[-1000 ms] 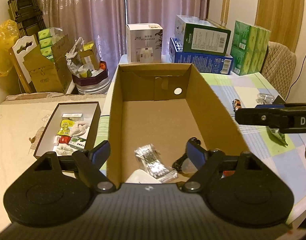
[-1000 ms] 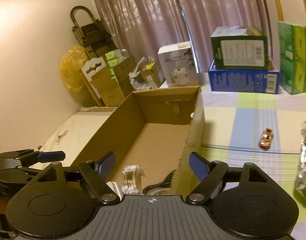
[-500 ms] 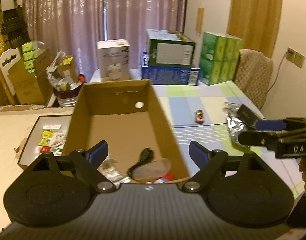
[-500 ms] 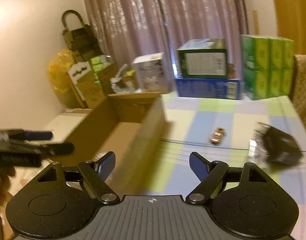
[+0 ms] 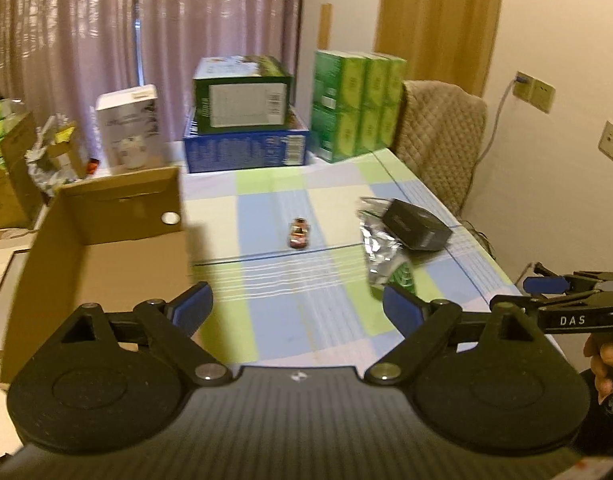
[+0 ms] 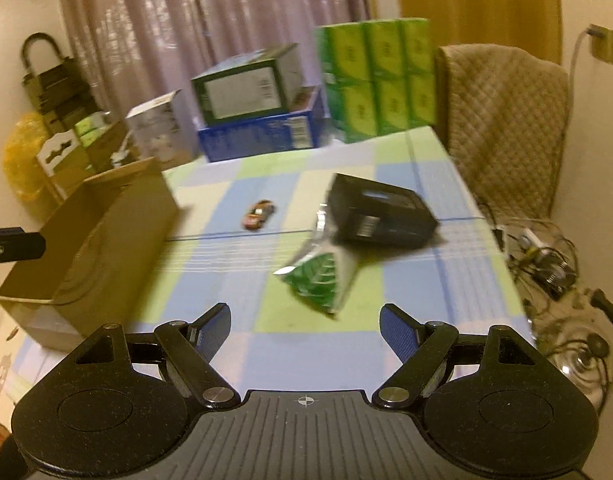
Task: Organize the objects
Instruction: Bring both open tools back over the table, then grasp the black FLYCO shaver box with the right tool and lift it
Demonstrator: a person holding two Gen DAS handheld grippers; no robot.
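Observation:
An open cardboard box (image 5: 106, 248) (image 6: 106, 232) stands at the table's left. On the checked tablecloth lie a small red toy car (image 5: 299, 233) (image 6: 259, 214), a black box (image 5: 416, 225) (image 6: 380, 212) and a silver-and-green foil packet (image 5: 386, 268) (image 6: 322, 276) partly under it. My left gripper (image 5: 296, 306) is open and empty, hovering above the cloth right of the cardboard box. My right gripper (image 6: 305, 322) is open and empty, just short of the foil packet. In the left wrist view the right gripper (image 5: 546, 292) shows at the right edge, held by a hand.
Stacked green and blue cartons (image 5: 242, 128), green tissue packs (image 5: 356, 106) and a white box (image 5: 128, 128) line the table's far edge. A padded chair (image 6: 506, 128) stands at the right. Cables (image 6: 546, 260) lie on the floor beside the table.
Both grippers have swung right, away from the cardboard box and toward the toy car, black box and foil packet. Both stay open and empty.

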